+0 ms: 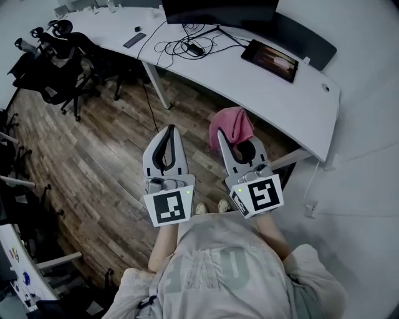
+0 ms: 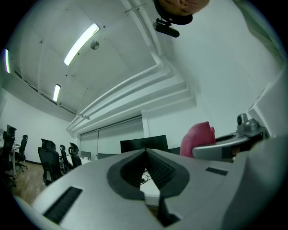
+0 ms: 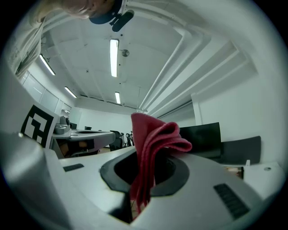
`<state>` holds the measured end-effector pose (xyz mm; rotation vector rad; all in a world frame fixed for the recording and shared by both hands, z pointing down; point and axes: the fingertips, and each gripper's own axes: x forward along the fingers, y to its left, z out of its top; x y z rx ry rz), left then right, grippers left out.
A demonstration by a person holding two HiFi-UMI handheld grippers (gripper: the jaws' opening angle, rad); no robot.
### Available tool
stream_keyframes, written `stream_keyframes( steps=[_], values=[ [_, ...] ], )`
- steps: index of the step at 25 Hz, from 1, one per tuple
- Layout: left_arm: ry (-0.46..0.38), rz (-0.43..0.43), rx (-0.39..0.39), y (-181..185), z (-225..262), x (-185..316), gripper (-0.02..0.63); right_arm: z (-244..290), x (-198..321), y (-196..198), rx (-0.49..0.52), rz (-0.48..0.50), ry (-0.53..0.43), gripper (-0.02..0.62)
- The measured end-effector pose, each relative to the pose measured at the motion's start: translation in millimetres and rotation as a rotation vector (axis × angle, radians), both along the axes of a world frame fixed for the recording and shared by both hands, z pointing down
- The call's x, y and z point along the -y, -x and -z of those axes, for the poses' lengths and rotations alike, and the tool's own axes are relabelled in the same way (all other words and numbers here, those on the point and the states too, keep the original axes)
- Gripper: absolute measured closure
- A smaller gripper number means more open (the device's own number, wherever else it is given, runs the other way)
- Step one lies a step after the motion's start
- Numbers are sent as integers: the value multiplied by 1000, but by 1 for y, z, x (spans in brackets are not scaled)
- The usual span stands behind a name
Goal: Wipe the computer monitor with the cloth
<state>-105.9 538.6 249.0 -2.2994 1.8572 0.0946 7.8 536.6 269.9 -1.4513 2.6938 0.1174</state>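
Open office: wood-plank floor, strip lights overhead, black office chairs [image 1: 59,59] off to the left, and a long curved white desk [image 1: 283,90] ahead. At the desk's far edge, the black computer monitor [image 1: 218,11]. In front of it, a tangle of cables [image 1: 193,45] and a tablet-like screen [image 1: 269,60] lying flat.

Well apart from all that, over the floor and short of the desk: both tongs, side by side in front of the person's torso and tipped upward, probably just a carrying pose.

Right gripper [image 1: 223,136] clenched on the pink-red cloth [image 1: 232,123], pinched by a lower fold so that the bulk flops free past the tips. Judged a sensible hold, leaving a soft wad to meet the screen rather than hard plastic. Left gripper [image 1: 170,132] clamped shut on nothing, pads meeting along their seam; likely idle, spare for steadying. Wiping not yet begun.

As for writing: only black-and-white square patterns on the marker cubes [image 1: 169,207], no letters. Large pale lettering across the person's shirt [image 1: 215,265], too foreshortened to read. No brand legible on monitor or tablet.
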Motion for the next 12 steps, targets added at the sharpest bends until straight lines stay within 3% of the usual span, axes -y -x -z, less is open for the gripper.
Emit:
stream_keyframes(
  steps=[12],
  values=[
    [29, -33, 5, 50, -22, 42, 591, -21, 30, 7, -34, -115, 22, 540]
  ],
)
